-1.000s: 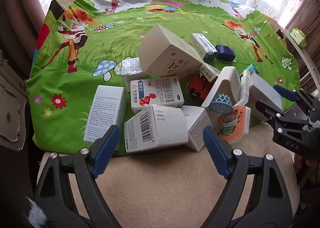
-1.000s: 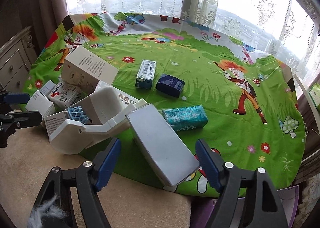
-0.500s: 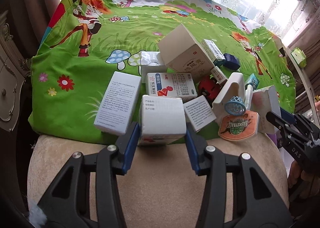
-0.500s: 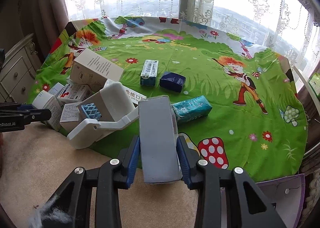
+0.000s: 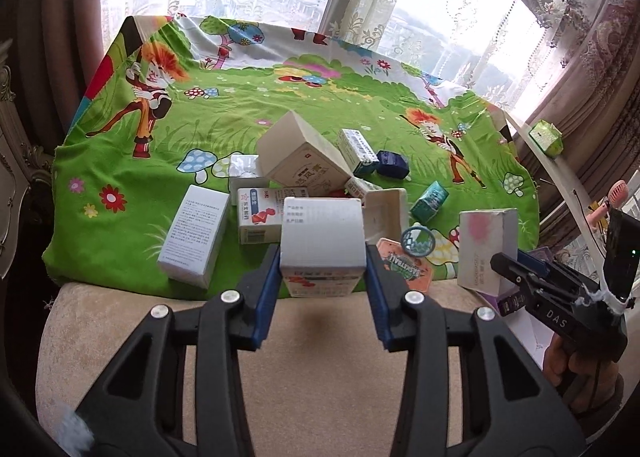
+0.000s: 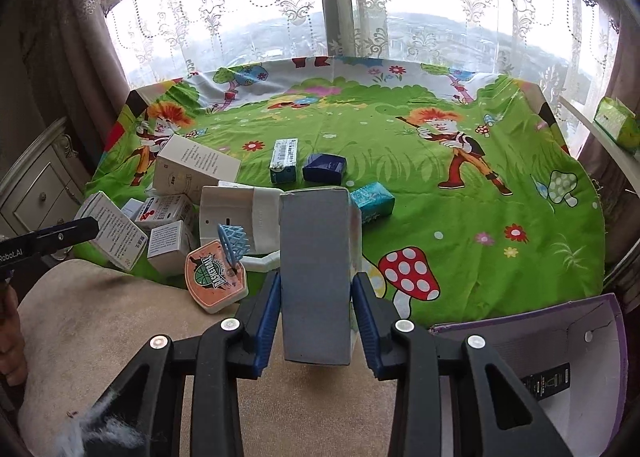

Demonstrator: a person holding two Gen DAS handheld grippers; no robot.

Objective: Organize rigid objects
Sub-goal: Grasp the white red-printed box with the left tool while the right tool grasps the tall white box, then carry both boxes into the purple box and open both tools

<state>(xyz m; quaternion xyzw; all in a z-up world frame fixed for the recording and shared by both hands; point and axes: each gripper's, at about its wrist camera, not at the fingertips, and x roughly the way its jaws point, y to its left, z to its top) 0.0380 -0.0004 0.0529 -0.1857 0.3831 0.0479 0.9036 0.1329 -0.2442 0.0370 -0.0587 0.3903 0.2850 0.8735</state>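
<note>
My left gripper is shut on a white medicine box and holds it above the near edge of the green cartoon cloth. My right gripper is shut on a tall grey-sided box, which also shows at the right in the left wrist view. A pile of white boxes lies behind, with a white toy basketball hoop and its orange backboard.
A teal box, a dark blue box and a barcode box lie mid-cloth. An open purple-edged cardboard box stands at the lower right. A beige cushion lies under both grippers. A cabinet stands left.
Both grippers closed on their boxes and lifted them up and back from the cloth. The grey box now stands upright in the right gripper.
</note>
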